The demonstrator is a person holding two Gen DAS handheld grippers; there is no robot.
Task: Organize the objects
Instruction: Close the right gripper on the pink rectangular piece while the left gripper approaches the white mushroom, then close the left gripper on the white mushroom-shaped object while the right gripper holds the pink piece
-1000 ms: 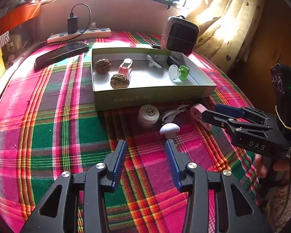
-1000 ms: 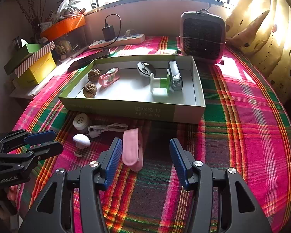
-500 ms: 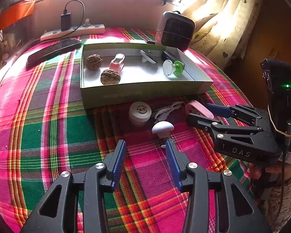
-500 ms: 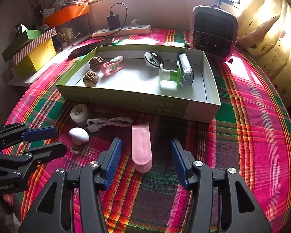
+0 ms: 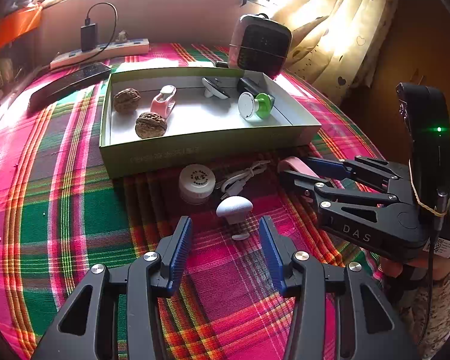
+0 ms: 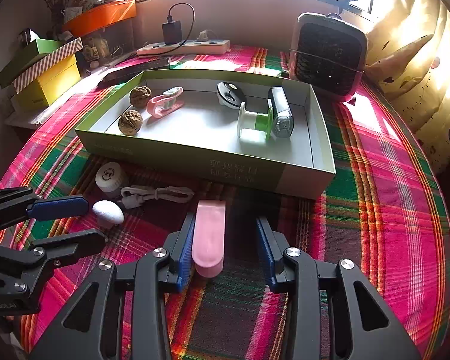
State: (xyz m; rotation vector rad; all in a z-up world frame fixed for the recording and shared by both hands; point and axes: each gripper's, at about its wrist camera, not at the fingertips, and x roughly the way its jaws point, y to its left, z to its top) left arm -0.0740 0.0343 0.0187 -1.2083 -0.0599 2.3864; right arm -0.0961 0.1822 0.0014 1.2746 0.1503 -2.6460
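Observation:
A shallow green box (image 5: 195,147) (image 6: 180,156) on the plaid cloth holds two walnuts, a pink clip, a black-and-white gadget, a green spool and a dark case. In front of it lie a white round cap (image 5: 196,183) (image 6: 111,177), a coiled white cable (image 5: 240,177) (image 6: 156,193), a white mushroom-shaped piece (image 5: 234,207) (image 6: 108,211) and a flat pink case (image 6: 209,234) (image 5: 291,163). My left gripper (image 5: 225,234) (image 6: 63,222) is open, the mushroom piece just ahead of its tips. My right gripper (image 6: 225,234) (image 5: 297,166) is open around the pink case, the left pad touching it.
A small heater (image 6: 327,57) stands behind the box at right. A power strip with charger (image 6: 183,46) and a dark remote (image 5: 69,84) lie at the back. Stacked boxes (image 6: 42,69) stand at far left, curtains at right.
Both grippers moved forward. The left one closed in on the mushroom piece; the right one came around the pink case, which now sits between its fingers.

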